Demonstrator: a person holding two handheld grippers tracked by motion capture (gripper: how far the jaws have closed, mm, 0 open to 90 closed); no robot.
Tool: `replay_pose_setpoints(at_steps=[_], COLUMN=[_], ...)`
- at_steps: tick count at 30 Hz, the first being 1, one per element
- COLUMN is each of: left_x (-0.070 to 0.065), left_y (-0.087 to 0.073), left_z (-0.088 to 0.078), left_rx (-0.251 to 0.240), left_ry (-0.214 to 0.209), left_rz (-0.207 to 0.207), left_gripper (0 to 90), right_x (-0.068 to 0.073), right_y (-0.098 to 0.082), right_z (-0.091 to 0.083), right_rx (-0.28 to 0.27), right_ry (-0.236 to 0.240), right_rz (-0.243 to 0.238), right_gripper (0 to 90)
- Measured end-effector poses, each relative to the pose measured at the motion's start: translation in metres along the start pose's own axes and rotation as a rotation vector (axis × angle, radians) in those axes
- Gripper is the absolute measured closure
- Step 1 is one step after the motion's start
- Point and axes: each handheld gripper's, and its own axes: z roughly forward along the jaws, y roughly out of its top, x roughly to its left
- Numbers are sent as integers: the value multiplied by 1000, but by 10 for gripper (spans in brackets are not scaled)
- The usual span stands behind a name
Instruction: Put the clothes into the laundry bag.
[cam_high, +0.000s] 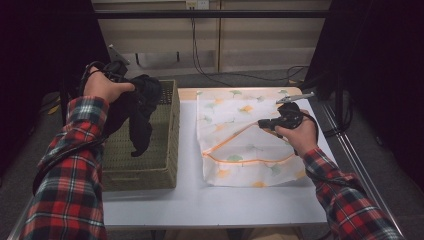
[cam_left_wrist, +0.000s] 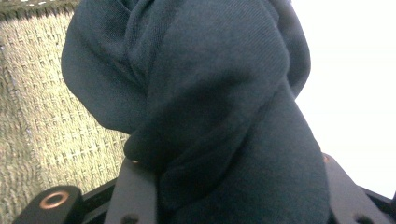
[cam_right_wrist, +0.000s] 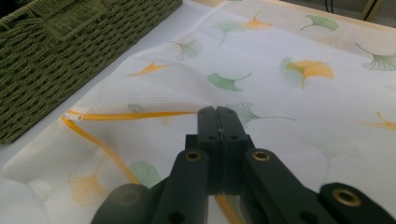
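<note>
Dark garment (cam_high: 137, 107) hangs bunched in the left gripper (cam_high: 131, 90) over the woven basket (cam_high: 167, 145), so a loose tail could snag the rim. Right gripper (cam_high: 264, 123) is clamped on the laundry bag (cam_high: 240, 145) opening's zipper edge; if that thin fabric slips, the mouth drops closed.

A white table (cam_high: 200, 200) stands on grey floor (cam_high: 370, 150); beige wall panels (cam_high: 260, 45) behind, black curtains (cam_high: 385, 60) flanking, cables (cam_high: 220, 75) trailing.
</note>
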Motion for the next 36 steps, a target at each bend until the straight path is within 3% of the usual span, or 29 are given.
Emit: replay_pose_setpoints(at_steps=[20,36], left_x=[-18,-46], left_y=[16,26], left_z=[-27,-41], left_rx=[18,27], left_ry=[-21,-66], left_rz=[24,59], left_gripper=[576,576], right_x=[-1,0], right_y=[1,0], right_z=[-4,-3], right_rx=[0,4], right_ry=[2,3], right_rz=[-8,-7], right_gripper=[900,900])
